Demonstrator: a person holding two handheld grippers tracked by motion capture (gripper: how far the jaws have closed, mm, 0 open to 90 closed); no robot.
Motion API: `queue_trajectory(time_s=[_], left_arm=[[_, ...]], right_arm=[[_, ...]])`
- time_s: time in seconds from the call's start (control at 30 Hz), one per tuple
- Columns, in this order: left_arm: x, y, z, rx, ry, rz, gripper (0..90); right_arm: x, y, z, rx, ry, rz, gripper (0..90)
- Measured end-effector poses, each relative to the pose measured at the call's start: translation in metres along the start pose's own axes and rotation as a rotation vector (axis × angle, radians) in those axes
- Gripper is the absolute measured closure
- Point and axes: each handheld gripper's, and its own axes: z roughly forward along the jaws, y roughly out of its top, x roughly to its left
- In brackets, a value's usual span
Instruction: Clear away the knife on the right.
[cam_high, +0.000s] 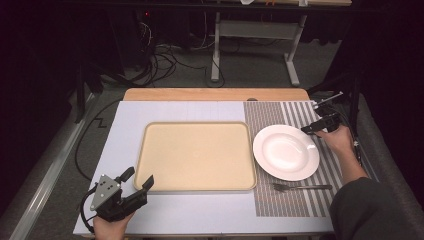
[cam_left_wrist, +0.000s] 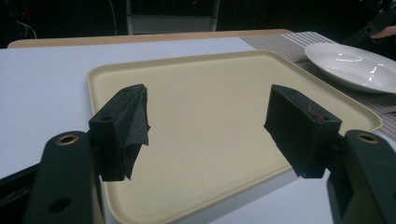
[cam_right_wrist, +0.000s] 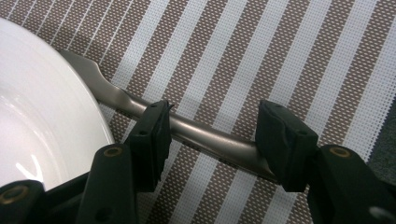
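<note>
The metal utensil handle (cam_right_wrist: 205, 137), probably a knife, lies flat on the striped placemat (cam_right_wrist: 280, 56) just beside the white plate's (cam_right_wrist: 42, 116) rim, one end tucked under that rim. It runs crosswise between the jaws of the right claw (cam_right_wrist: 212, 135), which stands wide open straddling it, gripping nothing, so closing should pinch across the narrow width. The left claw (cam_high: 134, 181), also open and empty, hovers well away from the plate at the beige tray's (cam_high: 195, 155) near corner.
</note>
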Motion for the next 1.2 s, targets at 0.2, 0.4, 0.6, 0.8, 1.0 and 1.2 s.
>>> queue_trajectory(time_s=[0.2, 0.4, 0.6, 0.8, 1.0, 1.2], left_arm=[[0.0, 0.0, 0.0, -0.001, -0.001, -0.001, 31.2], [0.0, 0.0, 0.0, 0.0, 0.001, -0.001, 31.4], [0.0, 0.0, 0.0, 0.003, 0.002, 0.001, 31.5], [0.0, 0.0, 0.0, 0.005, 0.003, 0.002, 31.7], [0.0, 0.0, 0.0, 0.006, 0.003, 0.003, 31.7], [0.0, 0.0, 0.0, 0.007, 0.002, 0.003, 31.8]], right_arm=[[0.002, 0.0, 0.003, 0.008, 0.015, -0.006, 46.3], [0.002, -0.004, 0.002, 0.024, 0.021, -0.023, 49.2], [0.003, -0.007, 0.0, 0.027, 0.008, -0.052, 52.3], [0.005, -0.01, -0.002, 0.029, 0.014, -0.058, 60.3], [0.005, -0.015, -0.004, 0.024, 0.021, -0.051, 64.1], [0.008, -0.018, -0.006, 0.026, 0.014, -0.051, 68.3]])
